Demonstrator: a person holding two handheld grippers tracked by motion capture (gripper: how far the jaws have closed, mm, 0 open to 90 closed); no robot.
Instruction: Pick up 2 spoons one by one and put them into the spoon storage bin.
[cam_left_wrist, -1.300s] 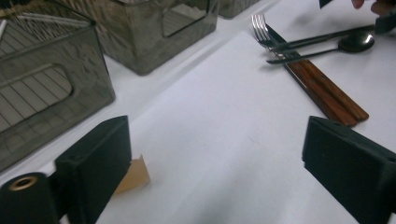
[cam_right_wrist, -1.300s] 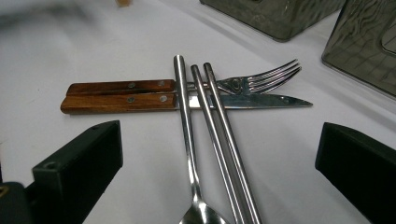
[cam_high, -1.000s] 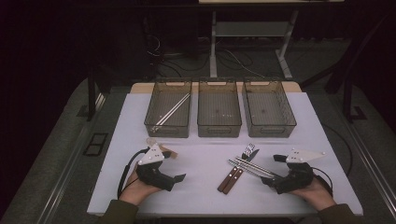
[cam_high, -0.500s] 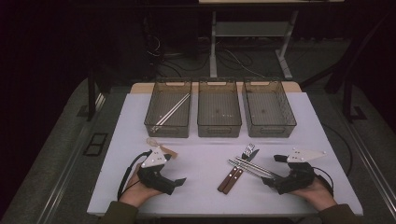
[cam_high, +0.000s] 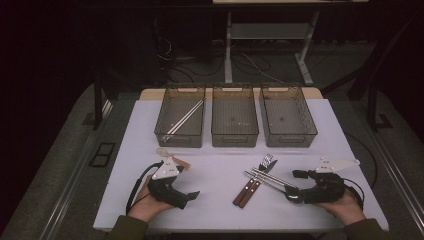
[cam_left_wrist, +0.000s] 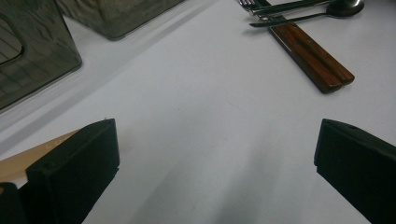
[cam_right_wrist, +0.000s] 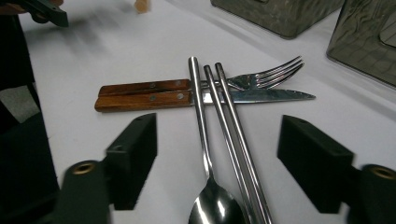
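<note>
A small heap of cutlery lies at the table's front middle: a fork (cam_high: 266, 162) and a knife (cam_right_wrist: 261, 96) with brown wooden handles (cam_high: 246, 192), and over them a spoon (cam_right_wrist: 211, 205) and two metal chopsticks (cam_right_wrist: 233, 140). My right gripper (cam_high: 295, 185) is open just right of the heap. In the right gripper view its jaws (cam_right_wrist: 223, 161) stand on either side of the spoon bowl and chopstick ends without touching them. My left gripper (cam_high: 186, 181) is open at the front left, empty (cam_left_wrist: 217, 172), pointing at bare table.
Three dark mesh bins stand in a row at the back: the left bin (cam_high: 181, 140) holds a pair of chopsticks (cam_high: 185, 117), the middle bin (cam_high: 235, 137) and right bin (cam_high: 289, 137) look empty. A small tan piece (cam_high: 181, 162) lies by the left gripper.
My right gripper has crept left toward the cutlery, so its jaws now flank the spoon and chopstick ends. The left gripper has barely moved.
</note>
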